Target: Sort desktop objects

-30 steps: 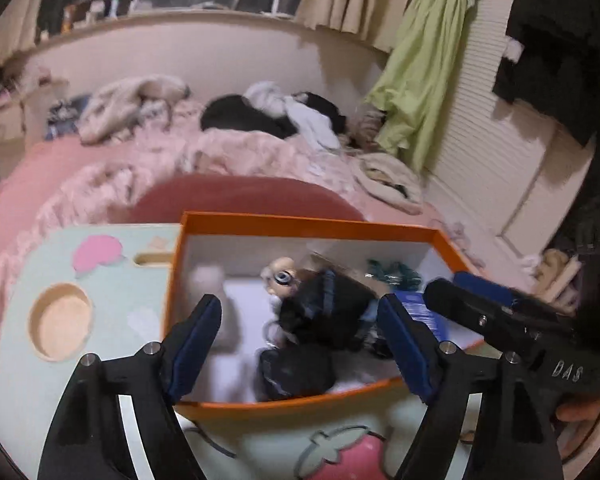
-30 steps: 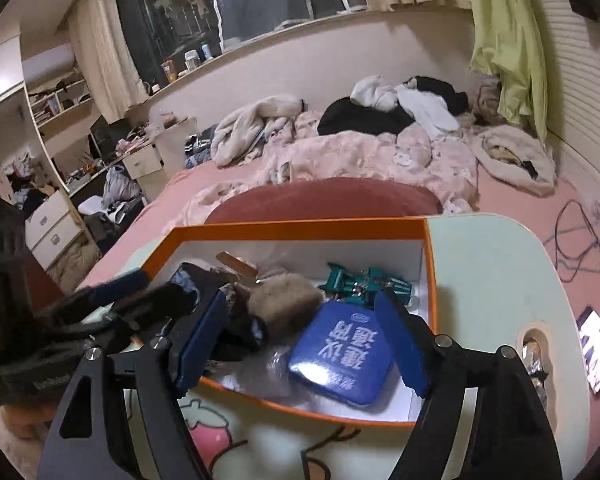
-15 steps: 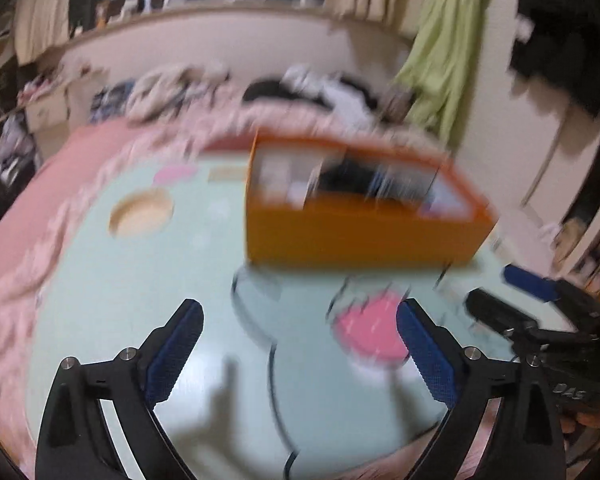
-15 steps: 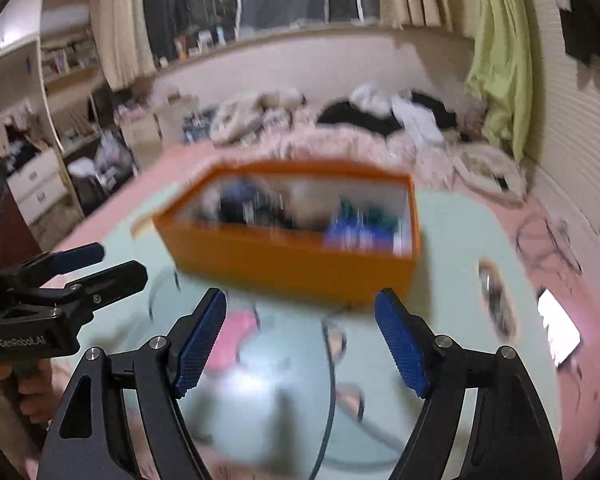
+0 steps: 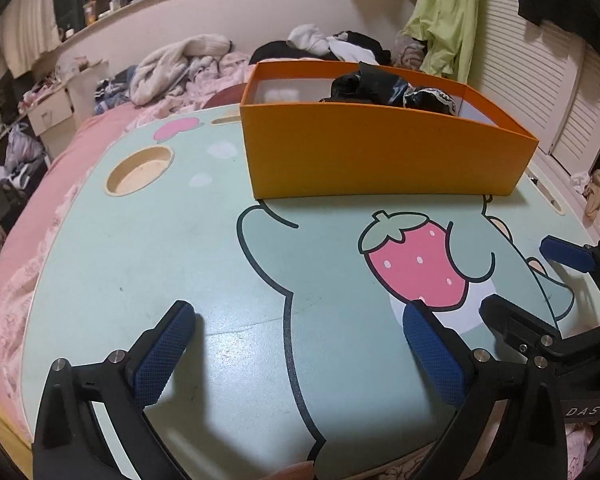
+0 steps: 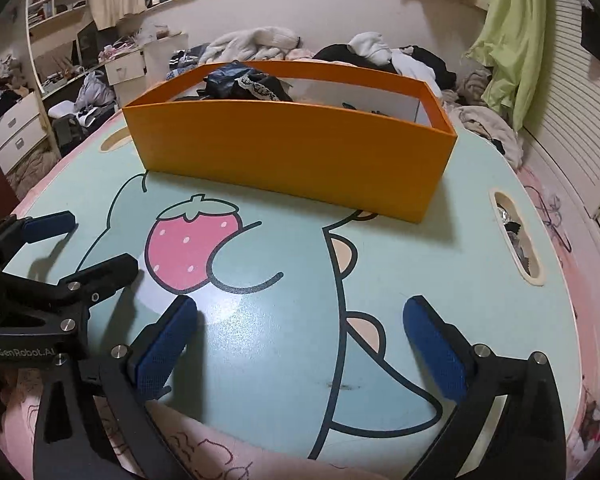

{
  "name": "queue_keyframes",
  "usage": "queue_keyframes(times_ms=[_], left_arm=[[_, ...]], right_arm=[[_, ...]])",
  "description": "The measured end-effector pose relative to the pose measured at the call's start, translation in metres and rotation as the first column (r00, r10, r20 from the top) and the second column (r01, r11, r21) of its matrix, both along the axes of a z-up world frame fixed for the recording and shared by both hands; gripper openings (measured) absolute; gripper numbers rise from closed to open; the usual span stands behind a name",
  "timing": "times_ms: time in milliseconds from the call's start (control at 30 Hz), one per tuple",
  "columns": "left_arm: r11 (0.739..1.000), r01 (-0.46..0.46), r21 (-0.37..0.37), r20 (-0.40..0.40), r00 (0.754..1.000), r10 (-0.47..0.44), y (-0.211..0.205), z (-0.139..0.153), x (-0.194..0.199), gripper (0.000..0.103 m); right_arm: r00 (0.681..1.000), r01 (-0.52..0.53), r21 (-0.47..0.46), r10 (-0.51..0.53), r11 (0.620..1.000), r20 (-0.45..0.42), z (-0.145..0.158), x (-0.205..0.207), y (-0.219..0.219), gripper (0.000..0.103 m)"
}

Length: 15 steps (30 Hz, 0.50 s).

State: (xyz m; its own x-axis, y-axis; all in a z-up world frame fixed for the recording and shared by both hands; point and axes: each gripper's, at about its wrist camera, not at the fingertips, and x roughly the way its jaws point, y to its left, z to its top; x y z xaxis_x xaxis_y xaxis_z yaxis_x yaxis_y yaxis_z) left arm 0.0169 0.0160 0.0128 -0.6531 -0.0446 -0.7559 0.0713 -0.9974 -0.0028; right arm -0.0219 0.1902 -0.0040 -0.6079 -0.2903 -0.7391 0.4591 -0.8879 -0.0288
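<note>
Behind everything is a messy bedroom with a pink bed (image 5: 32, 216) piled with clothes. On the bed sits a round green table (image 5: 148, 264) with a strawberry picture (image 5: 416, 264) on it. At the far side of the table stands the orange box (image 5: 380, 156), and the strawberry lies between the box and both claws. The box is long from side to side, so its long front wall faces the claws. Dark, lacy things (image 6: 244, 84) poke up out of the box, more toward its left end. No loose things show on the table near the box. The left gripper (image 5: 300, 356) is wide open and holds nothing, well back from the box. The right gripper (image 6: 300, 344) is also wide open and holds nothing, just as far back. Neither claw looks nearer, so either one could reach forward, I think. The sorting looks nearly done or done.
</note>
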Motion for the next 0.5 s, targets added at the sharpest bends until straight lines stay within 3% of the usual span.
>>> queue_keyframes(times_ms=[500], left_arm=[[1.0, -0.001, 0.0, -0.003, 1.0, 0.001, 0.0025, -0.0008, 0.0011, 0.103]], right_arm=[[1.0, 0.0, 0.0, 0.0, 1.0, -0.001, 0.0036, 0.0011, -0.002, 0.102]])
